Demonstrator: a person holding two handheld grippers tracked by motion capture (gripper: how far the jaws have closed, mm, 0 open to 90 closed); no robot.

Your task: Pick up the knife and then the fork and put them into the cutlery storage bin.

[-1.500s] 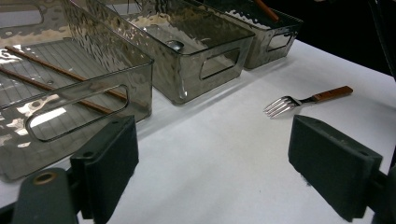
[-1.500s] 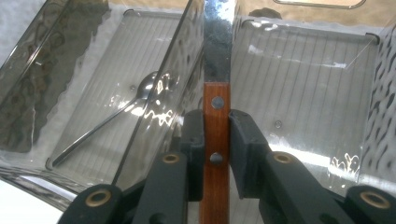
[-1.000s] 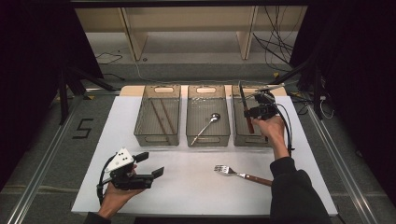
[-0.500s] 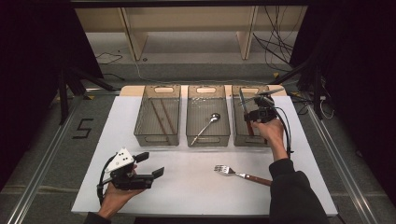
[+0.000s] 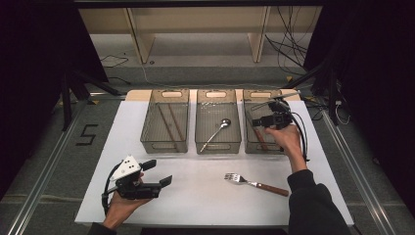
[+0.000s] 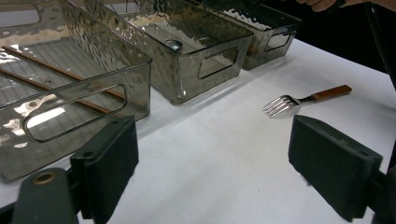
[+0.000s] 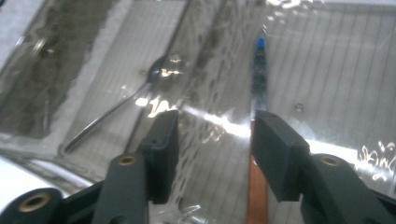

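Your right gripper hangs over the right-hand bin of the 3, its jaws just opened about halfway with nothing pressed between them, and the knife lies loose on that bin's floor just beside the right jaw. It has a brown wooden handle and a narrow steel blade with a blue glint at the tip; its long axis runs along the bin's length, blade pointing to the far end. Your left gripper rests wide and empty on the white table.
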